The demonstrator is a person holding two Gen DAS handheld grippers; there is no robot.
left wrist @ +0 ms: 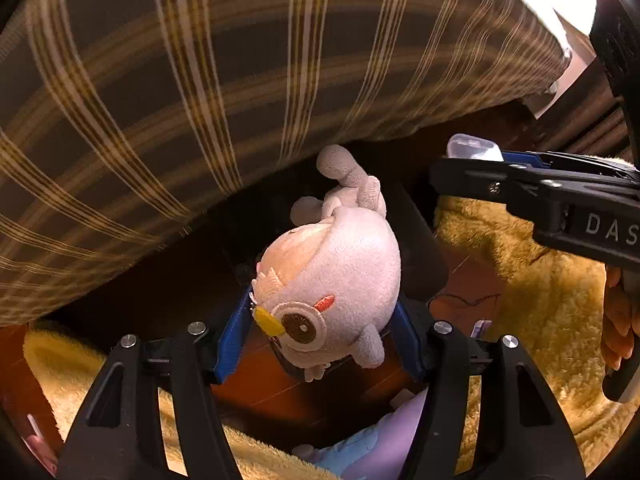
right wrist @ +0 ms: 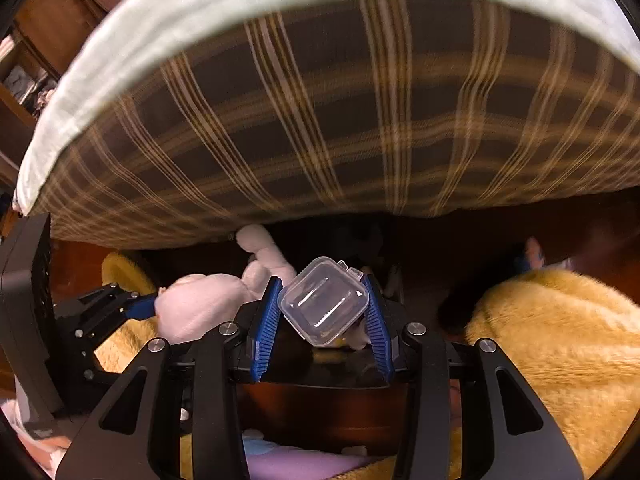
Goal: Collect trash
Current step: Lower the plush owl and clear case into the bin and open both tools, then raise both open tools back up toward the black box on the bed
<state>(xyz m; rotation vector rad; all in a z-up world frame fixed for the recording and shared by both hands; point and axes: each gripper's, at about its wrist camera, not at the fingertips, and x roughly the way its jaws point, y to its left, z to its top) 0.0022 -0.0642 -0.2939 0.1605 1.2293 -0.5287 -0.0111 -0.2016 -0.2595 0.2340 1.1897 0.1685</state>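
My left gripper is shut on a pale pink plush owl with a yellow beak and brown eye, held above the wooden floor. The owl also shows at the left of the right wrist view. My right gripper is shut on a small clear plastic box with a hinged lid. The box and the right gripper show at the right of the left wrist view, level with the owl.
A brown plaid bed cover hangs over a dark gap under the bed, just ahead. A yellow fluffy blanket lies on the wooden floor at both sides. A purple and blue soft item lies below.
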